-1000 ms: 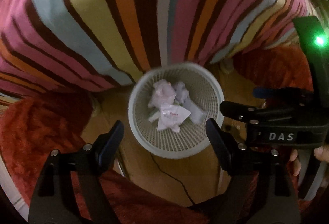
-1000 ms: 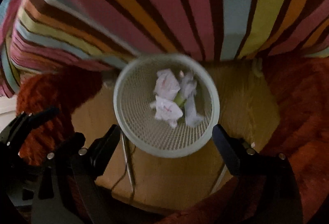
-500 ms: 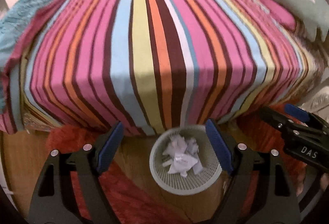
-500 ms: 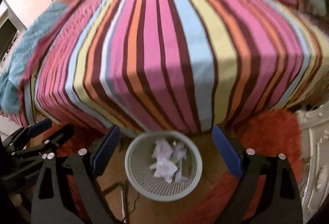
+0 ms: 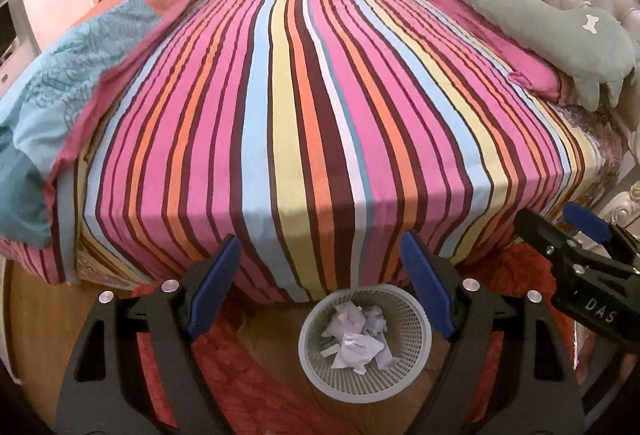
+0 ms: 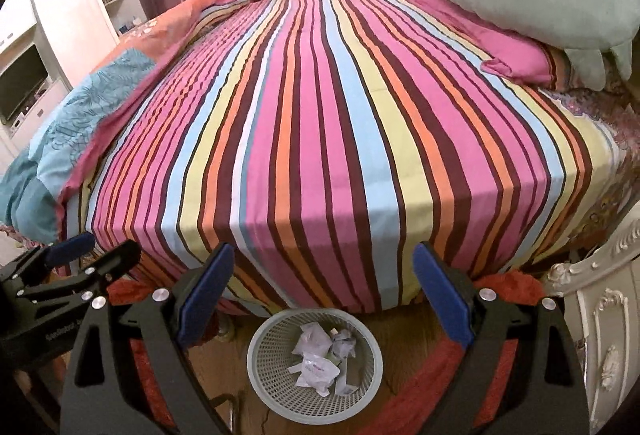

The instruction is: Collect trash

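Crumpled paper (image 5: 354,341) in basket (image 5: 316,371) beside bed (image 5: 304,115)

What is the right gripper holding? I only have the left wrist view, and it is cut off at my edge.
Observer: Nothing. The right gripper is open, with no trash between its fingers.
Operator: Is anything on the floor by the bin that I can't see?
Observer: Yes. What looks like a dark cable lies on the floor just left of the bin.
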Tool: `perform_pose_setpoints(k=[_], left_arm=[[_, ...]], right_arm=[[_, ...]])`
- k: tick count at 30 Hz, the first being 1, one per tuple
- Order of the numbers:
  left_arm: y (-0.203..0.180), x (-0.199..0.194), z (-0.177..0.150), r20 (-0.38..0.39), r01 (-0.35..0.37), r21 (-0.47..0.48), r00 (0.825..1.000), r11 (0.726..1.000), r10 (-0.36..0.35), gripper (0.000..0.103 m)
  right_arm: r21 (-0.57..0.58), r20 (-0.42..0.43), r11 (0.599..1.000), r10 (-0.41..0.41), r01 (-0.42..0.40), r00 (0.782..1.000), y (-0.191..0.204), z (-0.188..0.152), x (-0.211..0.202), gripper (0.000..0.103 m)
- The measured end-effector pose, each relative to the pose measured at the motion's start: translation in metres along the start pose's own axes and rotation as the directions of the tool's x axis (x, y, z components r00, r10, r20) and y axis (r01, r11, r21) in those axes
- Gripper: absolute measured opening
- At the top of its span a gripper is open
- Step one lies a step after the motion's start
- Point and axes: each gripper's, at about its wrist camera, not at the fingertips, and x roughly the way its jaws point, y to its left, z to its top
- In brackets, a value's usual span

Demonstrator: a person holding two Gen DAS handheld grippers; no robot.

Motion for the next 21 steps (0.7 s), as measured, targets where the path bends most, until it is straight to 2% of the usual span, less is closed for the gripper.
perform_pose_setpoints(k=[15,21], left_arm=[[-0.005,-0.015,0.004,0.045,-0.013,0.017,0.999,1.000,0.012,0.080],[-0.005,-0.014,0.005,0.043,0.021,0.009,0.999,1.000,-0.022,0.080]], right_arm=[[0.009,0.015,1.000,-0.012,0.012,1.000,-0.003,0.000,-0.010,0.087],[0.013,0.012,1.000,-0.014,0.014,1.000,-0.004,0.002,-0.009,0.087]])
